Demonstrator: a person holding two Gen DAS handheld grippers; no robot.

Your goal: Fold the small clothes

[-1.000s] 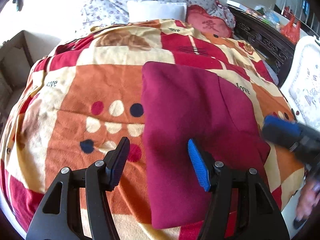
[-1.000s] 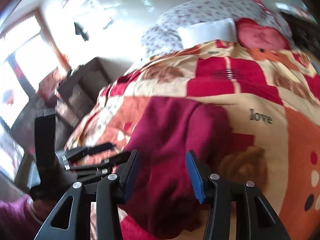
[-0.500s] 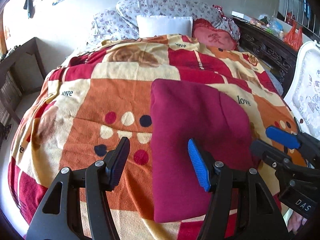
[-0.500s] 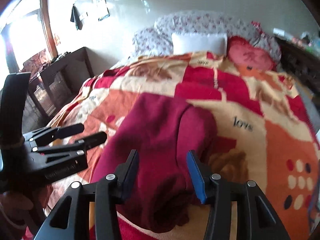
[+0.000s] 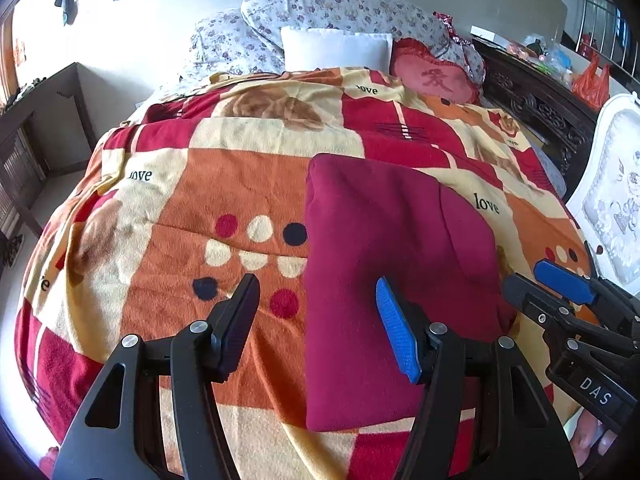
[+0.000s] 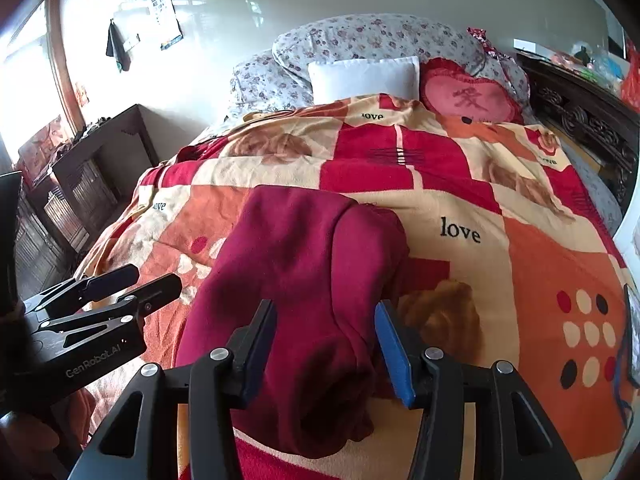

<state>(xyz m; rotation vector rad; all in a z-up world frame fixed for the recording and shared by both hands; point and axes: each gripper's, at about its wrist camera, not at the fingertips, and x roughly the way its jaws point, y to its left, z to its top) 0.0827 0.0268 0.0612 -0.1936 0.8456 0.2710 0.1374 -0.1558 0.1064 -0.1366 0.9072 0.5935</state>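
A dark red garment (image 5: 384, 248) lies folded into a long rectangle on the patterned blanket (image 5: 168, 208); it also shows in the right wrist view (image 6: 304, 280). My left gripper (image 5: 318, 326) is open and empty, held above the garment's near left edge. My right gripper (image 6: 326, 350) is open and empty above the garment's near right end. Each gripper appears in the other's view: the right one (image 5: 548, 284) at the garment's right side, the left one (image 6: 132, 280) at its left side.
Pillows (image 5: 336, 50) and a red heart cushion (image 5: 434, 80) lie at the bed's head. A dark carved wooden frame (image 5: 540, 108) and a white chair (image 5: 616, 200) stand on the right. A dark wooden table (image 6: 92, 160) stands on the left.
Both grippers have drawn back and up from the garment, so more of the bed shows. The garment lies flat and has not moved.
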